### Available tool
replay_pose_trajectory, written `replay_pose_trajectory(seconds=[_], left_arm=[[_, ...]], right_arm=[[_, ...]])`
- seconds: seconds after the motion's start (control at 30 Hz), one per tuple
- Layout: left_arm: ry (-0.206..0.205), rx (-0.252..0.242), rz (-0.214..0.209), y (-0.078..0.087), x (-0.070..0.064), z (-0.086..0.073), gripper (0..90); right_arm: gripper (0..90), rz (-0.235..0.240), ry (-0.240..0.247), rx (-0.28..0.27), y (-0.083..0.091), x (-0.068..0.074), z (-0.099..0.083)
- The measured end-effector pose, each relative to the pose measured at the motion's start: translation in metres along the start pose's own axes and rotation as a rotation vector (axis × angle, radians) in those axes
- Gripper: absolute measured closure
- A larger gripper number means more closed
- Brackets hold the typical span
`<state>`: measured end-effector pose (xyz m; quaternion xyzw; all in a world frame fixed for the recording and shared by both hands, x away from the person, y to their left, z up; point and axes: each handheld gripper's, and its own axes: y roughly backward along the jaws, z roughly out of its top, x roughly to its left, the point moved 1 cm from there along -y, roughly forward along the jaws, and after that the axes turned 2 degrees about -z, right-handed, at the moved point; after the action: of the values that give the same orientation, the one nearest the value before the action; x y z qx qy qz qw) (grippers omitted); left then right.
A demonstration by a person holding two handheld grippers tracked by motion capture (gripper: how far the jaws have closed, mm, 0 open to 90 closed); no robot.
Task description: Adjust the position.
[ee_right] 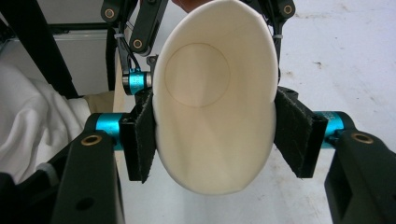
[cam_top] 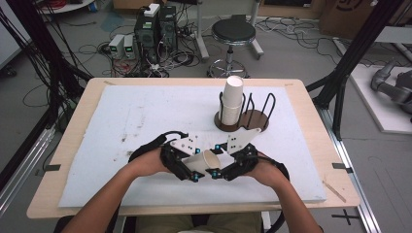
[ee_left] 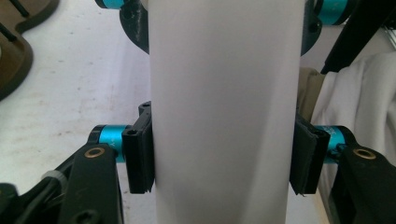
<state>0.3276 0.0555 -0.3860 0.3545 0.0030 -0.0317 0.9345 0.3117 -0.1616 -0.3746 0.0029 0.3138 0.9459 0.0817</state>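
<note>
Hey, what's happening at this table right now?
A person holds one paper cup between two handheld grippers, on its side just above the white mat. The left gripper clamps the cup's body; the right gripper squeezes it near the open rim, pressing the mouth into an oval. Behind them, a stack of cups stands in a wire rack on a round wooden base.
</note>
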Motion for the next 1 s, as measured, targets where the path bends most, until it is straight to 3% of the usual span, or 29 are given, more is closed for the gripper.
replay_pose_trajectory(seconds=[0.13, 0.2, 0.3, 0.37, 0.57, 0.7, 0.8, 0.9, 1.0], left_arm=[[0.028, -0.059, 0.028, 0.005, 0.003, -0.001, 36.8], [0.053, -0.107, 0.042, 0.01, 0.005, -0.005, 36.8], [0.099, -0.173, 0.089, 0.02, 0.009, -0.014, 36.8], [0.139, -0.242, 0.128, 0.028, 0.011, -0.02, 36.7], [0.233, -0.484, 0.239, 0.057, 0.016, -0.04, 36.7], [0.278, -0.629, 0.347, 0.08, 0.017, -0.054, 36.7], [0.297, -0.699, 0.432, 0.096, 0.016, -0.065, 36.7], [0.303, -0.734, 0.5, 0.109, 0.015, -0.074, 36.3], [0.31, -0.768, 0.56, 0.119, 0.014, -0.082, 36.2]], right_arm=[[22.6, -0.049, -0.035, -0.086, 0.006, -0.003, 0.0], [21.6, -0.057, -0.084, -0.141, 0.014, -0.005, -0.001], [21.6, -0.099, -0.11, -0.202, 0.027, -0.011, -0.004], [21.6, -0.132, -0.131, -0.223, 0.034, -0.015, -0.008], [21.6, -0.224, -0.17, -0.232, 0.047, -0.021, -0.019], [21.6, -0.309, -0.21, -0.235, 0.054, -0.025, -0.032], [21.6, -0.38, -0.232, -0.227, 0.062, -0.026, -0.042], [21.6, -0.447, -0.231, -0.218, 0.07, -0.026, -0.05], [21.6, -0.481, -0.251, -0.212, 0.077, -0.026, -0.058]])
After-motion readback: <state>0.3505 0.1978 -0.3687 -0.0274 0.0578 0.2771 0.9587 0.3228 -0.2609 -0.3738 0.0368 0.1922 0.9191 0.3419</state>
